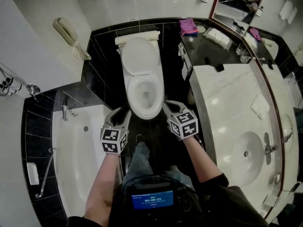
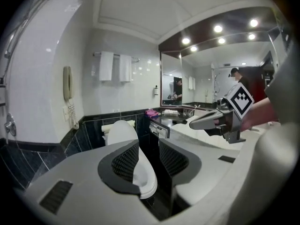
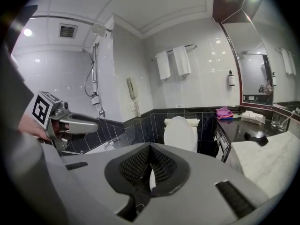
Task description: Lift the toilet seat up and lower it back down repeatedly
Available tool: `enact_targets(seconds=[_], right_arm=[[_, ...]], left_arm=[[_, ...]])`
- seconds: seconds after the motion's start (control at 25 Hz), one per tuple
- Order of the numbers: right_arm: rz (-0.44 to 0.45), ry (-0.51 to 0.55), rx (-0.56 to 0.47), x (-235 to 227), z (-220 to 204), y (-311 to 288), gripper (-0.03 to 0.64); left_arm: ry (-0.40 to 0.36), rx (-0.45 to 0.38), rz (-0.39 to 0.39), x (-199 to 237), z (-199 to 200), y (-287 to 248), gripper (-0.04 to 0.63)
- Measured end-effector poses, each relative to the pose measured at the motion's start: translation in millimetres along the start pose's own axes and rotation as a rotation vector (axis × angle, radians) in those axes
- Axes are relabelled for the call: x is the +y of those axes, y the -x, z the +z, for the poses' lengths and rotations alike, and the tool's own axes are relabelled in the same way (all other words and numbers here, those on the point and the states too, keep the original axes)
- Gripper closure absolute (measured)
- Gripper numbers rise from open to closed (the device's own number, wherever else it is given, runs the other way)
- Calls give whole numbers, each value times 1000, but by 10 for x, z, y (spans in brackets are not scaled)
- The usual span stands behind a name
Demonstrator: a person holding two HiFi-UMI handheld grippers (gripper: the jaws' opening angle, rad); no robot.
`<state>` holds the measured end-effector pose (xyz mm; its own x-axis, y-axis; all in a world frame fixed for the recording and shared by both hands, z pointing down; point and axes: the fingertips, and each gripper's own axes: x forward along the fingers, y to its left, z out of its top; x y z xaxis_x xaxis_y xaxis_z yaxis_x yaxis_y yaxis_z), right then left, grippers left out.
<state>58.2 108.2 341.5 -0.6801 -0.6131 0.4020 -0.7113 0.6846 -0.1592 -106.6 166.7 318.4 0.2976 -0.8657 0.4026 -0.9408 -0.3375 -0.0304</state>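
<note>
While both grippers are held low in front of the toilet [image 1: 146,96], its lid [image 1: 139,56] is seen raised and leaning back against the cistern. A broad white ring [image 1: 133,94] is seen round the bowl; whether this is the seat lying flat or the bare porcelain rim cannot be told.

The left gripper [image 1: 121,111] is held at the bowl's front left. Its jaws are parted in the left gripper view [image 2: 149,159], with only the bowl's edge and the dark floor seen through the gap and nothing pressed by the pads. The right gripper [image 1: 168,106] is held at the bowl's front right, its jaws clenched together on nothing [image 3: 150,165]. Neither gripper is seen touching the toilet.

A bathtub [image 1: 75,145] is seen to the left, a wall telephone [image 1: 66,32] above it, and a marble vanity top [image 1: 227,93] with a wash basin [image 1: 246,152] to the right. A pink cloth [image 1: 188,26] is laid on the dark counter beside the cistern.
</note>
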Motion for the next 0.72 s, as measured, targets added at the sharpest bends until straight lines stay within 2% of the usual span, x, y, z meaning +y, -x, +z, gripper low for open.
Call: enact_targets(seconds=[0.08, 0.2, 0.32, 0.4, 0.56, 0.64, 0.72], right_arm=[[1, -12, 9, -47, -91, -129, 597], [-6, -29, 26, -195, -343, -372, 597], [-13, -27, 38, -356, -589, -683, 597], [-17, -14, 61, -461, -796, -893, 597], [-25, -16, 92, -742, -1335, -1323, 597], [-33, -29, 95, -928, -1657, -1532, 597], [-37, -43, 97, -1061, -1945, -1723, 597]], left_arm=[[-68, 46, -29, -65, -139, -197, 410], [-185, 113, -77, -179, -432, -549, 387], [-286, 173, -97, -179, -919, -979, 351], [-383, 208, -103, -194, -1262, -1273, 301], [-666, 269, -115, -263, -1986, -1847, 293], [-747, 291, -116, -297, -2319, -2121, 294], [-782, 311, -112, -316, -2641, -2375, 295]])
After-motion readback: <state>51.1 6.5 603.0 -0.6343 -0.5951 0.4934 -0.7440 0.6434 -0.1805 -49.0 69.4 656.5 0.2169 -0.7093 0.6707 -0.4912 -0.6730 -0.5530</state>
